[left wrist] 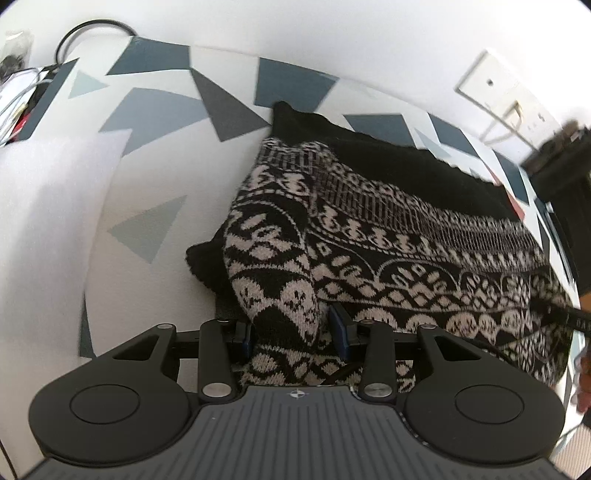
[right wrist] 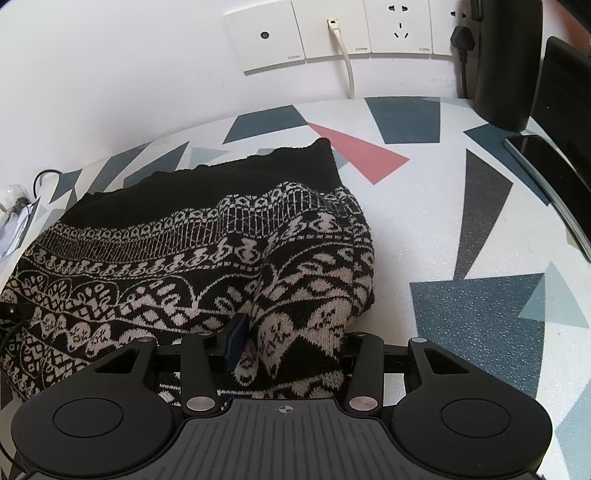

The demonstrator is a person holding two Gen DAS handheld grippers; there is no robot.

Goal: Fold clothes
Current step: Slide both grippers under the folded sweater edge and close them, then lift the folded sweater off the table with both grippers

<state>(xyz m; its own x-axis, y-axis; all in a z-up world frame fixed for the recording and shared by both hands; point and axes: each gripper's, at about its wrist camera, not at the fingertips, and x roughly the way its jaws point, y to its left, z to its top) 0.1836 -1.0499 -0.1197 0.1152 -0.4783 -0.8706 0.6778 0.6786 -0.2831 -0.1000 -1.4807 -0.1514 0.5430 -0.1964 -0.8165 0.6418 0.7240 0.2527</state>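
Both of your tongs are clamped on the black-and-cream patterned sweater (left wrist: 388,236): your left tongs (left wrist: 291,332) pinch a bunched fold at its near edge, and your right tongs (right wrist: 291,343) grip the near corner on the other side. It lies spread on the triangle-patterned surface (right wrist: 461,229), below the wall sockets (right wrist: 332,33).
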